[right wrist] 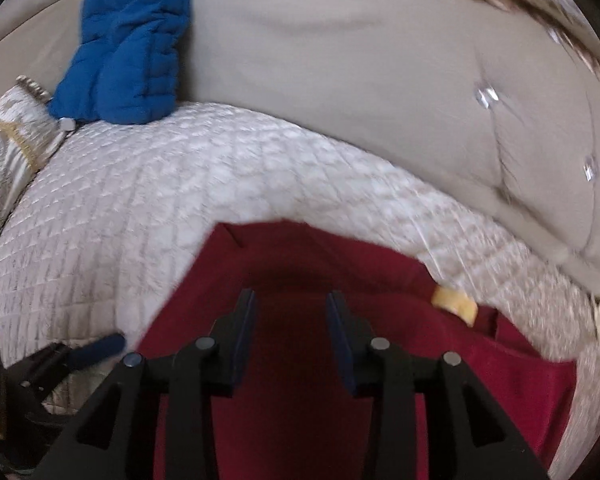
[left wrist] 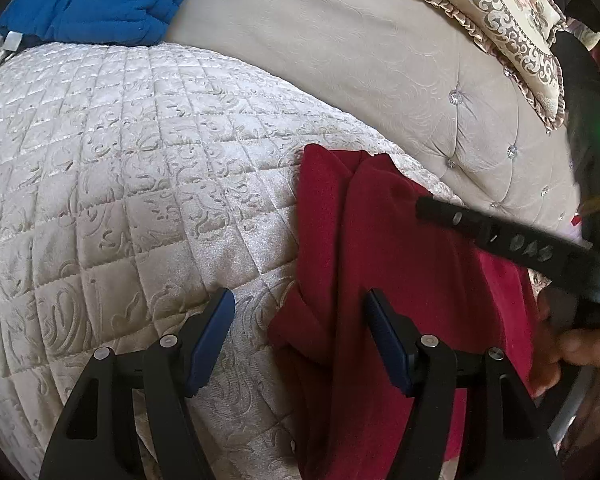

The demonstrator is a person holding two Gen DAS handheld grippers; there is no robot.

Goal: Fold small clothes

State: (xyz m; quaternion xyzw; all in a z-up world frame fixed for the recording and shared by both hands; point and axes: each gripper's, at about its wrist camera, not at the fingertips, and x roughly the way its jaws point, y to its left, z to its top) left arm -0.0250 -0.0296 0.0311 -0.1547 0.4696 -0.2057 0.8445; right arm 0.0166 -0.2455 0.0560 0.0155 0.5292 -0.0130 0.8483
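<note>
right wrist view smeared by motion blur, red garment cut off at bottom edge, yellow patch too blurred to be identified, blue jacket cropped at top, right tongs partly out of frame

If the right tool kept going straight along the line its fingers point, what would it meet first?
Most likely the red garment, which fills the view between and ahead of the right tool. Its jaws stand apart with nothing gripped. How far off the cloth lies is hard to judge in this blurred picture.
</note>
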